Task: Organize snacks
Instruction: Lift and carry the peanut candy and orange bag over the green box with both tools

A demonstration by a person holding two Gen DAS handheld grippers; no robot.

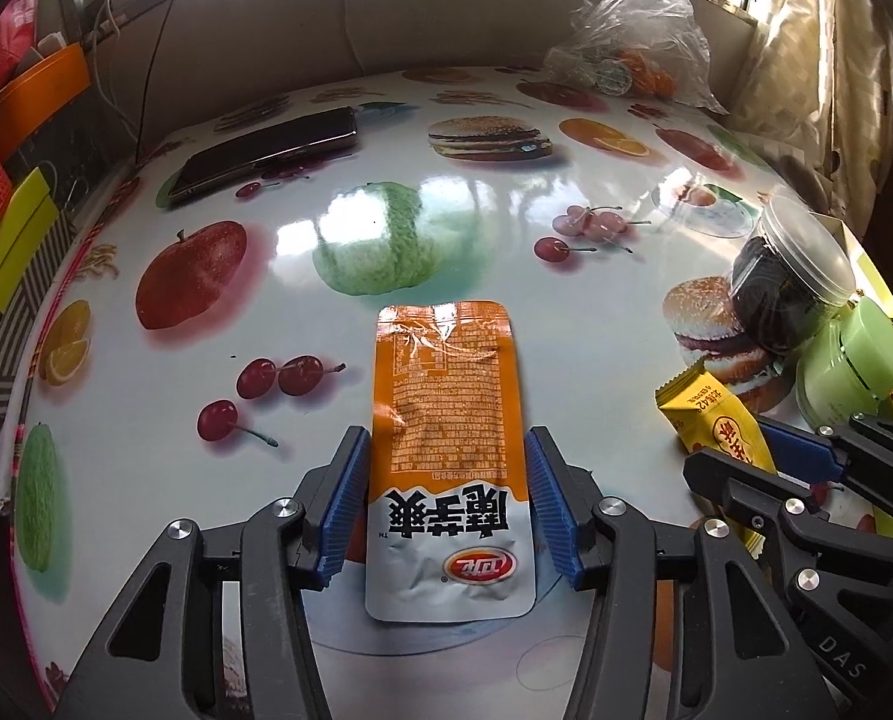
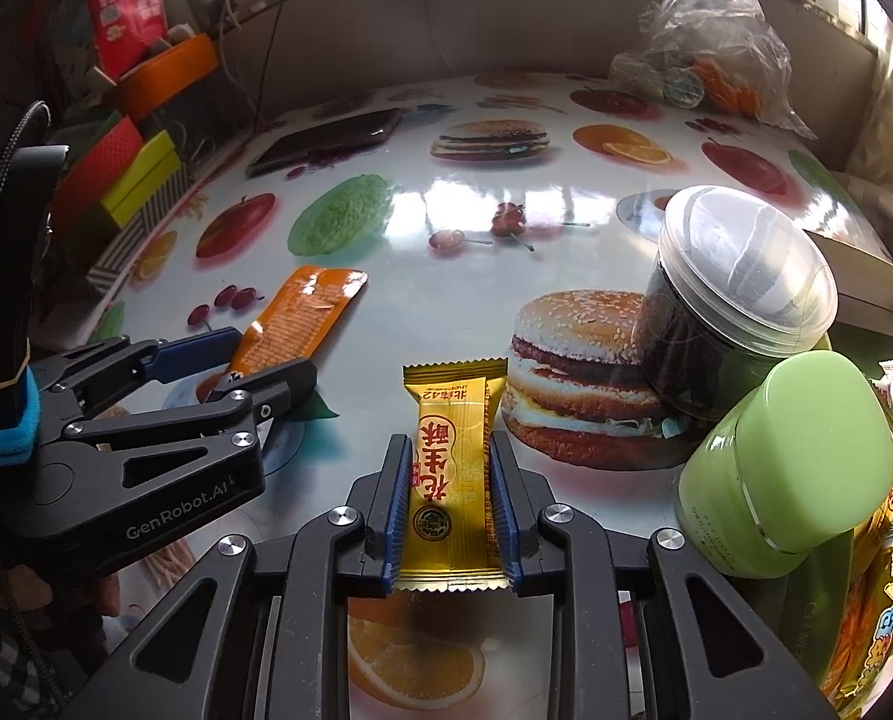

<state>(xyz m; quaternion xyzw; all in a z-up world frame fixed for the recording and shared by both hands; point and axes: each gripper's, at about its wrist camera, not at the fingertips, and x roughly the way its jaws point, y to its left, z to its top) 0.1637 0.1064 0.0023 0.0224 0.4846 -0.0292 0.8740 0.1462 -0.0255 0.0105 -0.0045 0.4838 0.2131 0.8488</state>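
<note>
The left gripper (image 1: 446,504) straddles the orange-and-silver snack pouch (image 1: 449,450) lying flat on the fruit-print table (image 1: 476,210), blue pads just clear of its edges. At three o'clock, the right gripper (image 2: 451,510) pinches the yellow peanut candy bar (image 2: 451,468), the clear jar (image 2: 740,300) and green jar (image 2: 788,468) at its two o'clock.

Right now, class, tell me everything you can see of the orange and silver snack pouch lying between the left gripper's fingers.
The orange and silver snack pouch is a flat, glossy foil sachet, orange with small print at its far end, silver with large black characters and a red oval logo at its near end. It is sealed, slightly crinkled, and lies flat on the fruit-printed table. The left gripper straddles it: its blue pads flank both long edges, jaws open, apparently not pressing it. Nothing else touches it.
</note>
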